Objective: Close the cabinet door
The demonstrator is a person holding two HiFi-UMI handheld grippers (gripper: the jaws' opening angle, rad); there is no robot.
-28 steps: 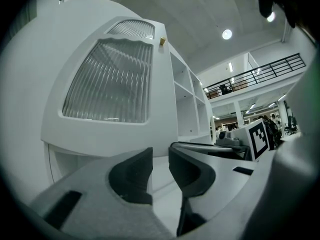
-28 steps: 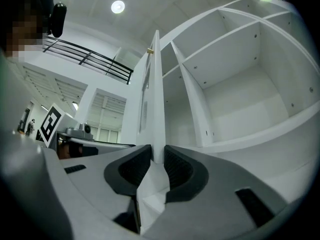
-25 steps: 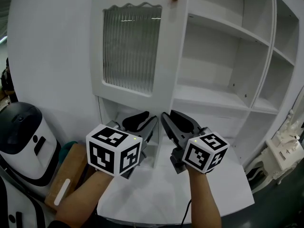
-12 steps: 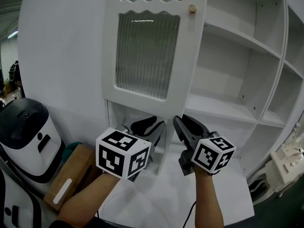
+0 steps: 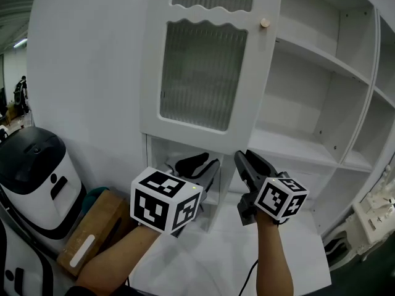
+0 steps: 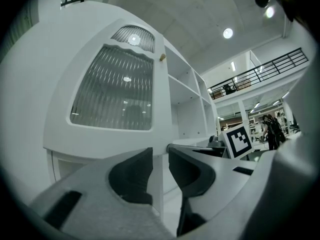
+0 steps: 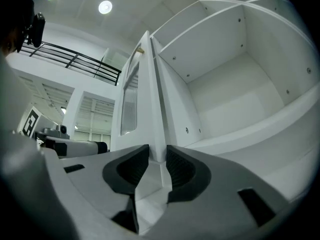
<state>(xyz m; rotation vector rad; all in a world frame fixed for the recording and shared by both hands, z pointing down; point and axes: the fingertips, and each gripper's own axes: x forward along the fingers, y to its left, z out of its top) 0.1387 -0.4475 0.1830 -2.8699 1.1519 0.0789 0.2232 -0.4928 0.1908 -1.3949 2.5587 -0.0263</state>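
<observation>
The cabinet door (image 5: 203,73) stands swung out, its knob (image 5: 265,23) edge well off the bare shelves (image 5: 321,66). The right gripper (image 7: 158,159), its jaws opening with the door's edge showing between them (not pinched), would do best to press flat and steady. The left gripper (image 6: 160,159) hovers part-open and empty.

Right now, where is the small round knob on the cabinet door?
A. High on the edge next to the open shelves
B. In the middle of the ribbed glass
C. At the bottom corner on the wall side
A: the knob sits high on the cabinet door, on the edge beside the open shelves, about level with the top of the ribbed glass panel.
</observation>
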